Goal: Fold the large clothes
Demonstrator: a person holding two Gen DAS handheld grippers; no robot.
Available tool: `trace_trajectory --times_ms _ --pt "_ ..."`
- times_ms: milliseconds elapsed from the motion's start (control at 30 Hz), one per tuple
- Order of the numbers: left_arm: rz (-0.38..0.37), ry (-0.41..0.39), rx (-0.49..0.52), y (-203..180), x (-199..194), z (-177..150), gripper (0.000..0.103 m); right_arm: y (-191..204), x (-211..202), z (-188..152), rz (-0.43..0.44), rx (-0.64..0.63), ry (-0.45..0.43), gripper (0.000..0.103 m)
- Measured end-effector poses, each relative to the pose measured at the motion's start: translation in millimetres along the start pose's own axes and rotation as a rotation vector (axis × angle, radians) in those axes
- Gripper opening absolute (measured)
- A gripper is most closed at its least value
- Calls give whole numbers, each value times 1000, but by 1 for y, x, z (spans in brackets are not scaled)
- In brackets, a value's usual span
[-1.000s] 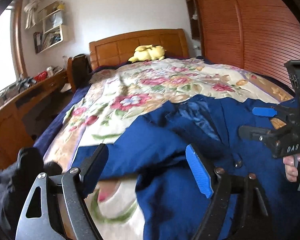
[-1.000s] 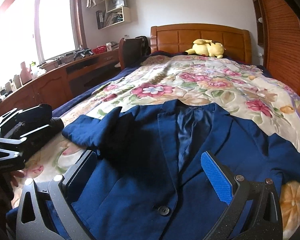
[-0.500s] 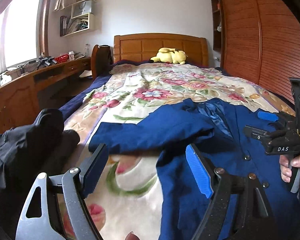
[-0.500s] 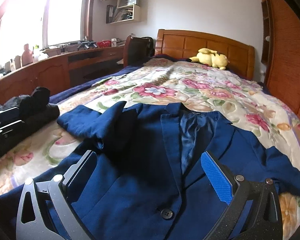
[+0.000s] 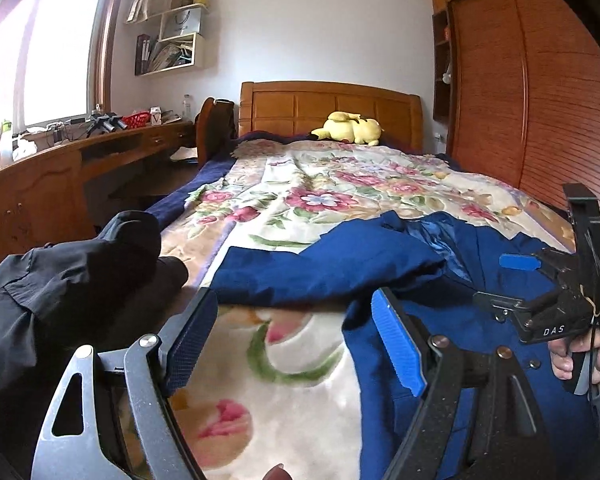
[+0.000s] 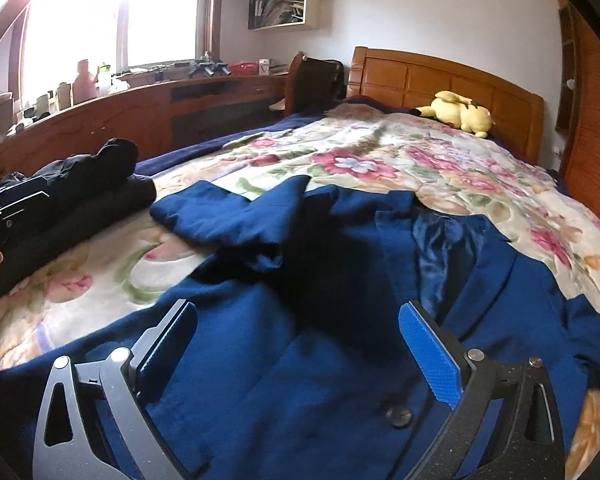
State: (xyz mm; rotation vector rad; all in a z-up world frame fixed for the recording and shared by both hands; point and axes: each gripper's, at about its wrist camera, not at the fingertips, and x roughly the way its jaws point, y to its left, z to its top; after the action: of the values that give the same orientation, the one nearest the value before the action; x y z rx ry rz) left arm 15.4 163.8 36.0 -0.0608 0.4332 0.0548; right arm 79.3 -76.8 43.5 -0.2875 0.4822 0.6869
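Note:
A navy blue suit jacket [image 6: 320, 360] lies face up and open on the floral bedspread [image 5: 320, 200], its satin lining [image 6: 436, 256] showing at the collar. One sleeve [image 6: 228, 216] is folded across toward the bed's left side. My right gripper [image 6: 298, 350] hovers open just above the jacket's front, near a button [image 6: 396, 416]. My left gripper [image 5: 294, 344] stands open over bare bedspread beside the jacket's left edge [image 5: 356, 360], with the sleeve [image 5: 320, 268] just beyond its tips. Nothing sits between either pair of fingers. The right gripper [image 5: 508, 282] also shows in the left wrist view.
A dark black garment [image 5: 60, 280] is heaped at the bed's left edge. A yellow plush toy [image 5: 348, 128] rests by the wooden headboard [image 5: 328, 108]. A long wooden desk [image 5: 60, 172] runs along the left and a wardrobe [image 5: 540, 100] along the right.
Both views have rolled toward level. My left gripper has slid left, off the jacket's sleeve and onto bare bedspread. The right gripper has sunk slightly over the jacket. Both stay open.

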Motion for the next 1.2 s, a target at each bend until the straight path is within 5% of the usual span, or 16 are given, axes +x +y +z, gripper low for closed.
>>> trace_trajectory --times_ms 300,600,900,1067,1200 --pt "39 37 -33 30 3 -4 80 35 23 59 52 -106 -3 99" --pt "60 74 27 45 4 -13 80 54 118 76 125 -140 170 87" --pt "36 89 14 51 9 -15 80 75 183 83 78 -237 261 84" --pt "11 82 19 47 9 -15 80 73 192 85 43 -245 282 36" --pt "-4 75 18 44 7 -16 80 73 197 84 32 -260 284 15"
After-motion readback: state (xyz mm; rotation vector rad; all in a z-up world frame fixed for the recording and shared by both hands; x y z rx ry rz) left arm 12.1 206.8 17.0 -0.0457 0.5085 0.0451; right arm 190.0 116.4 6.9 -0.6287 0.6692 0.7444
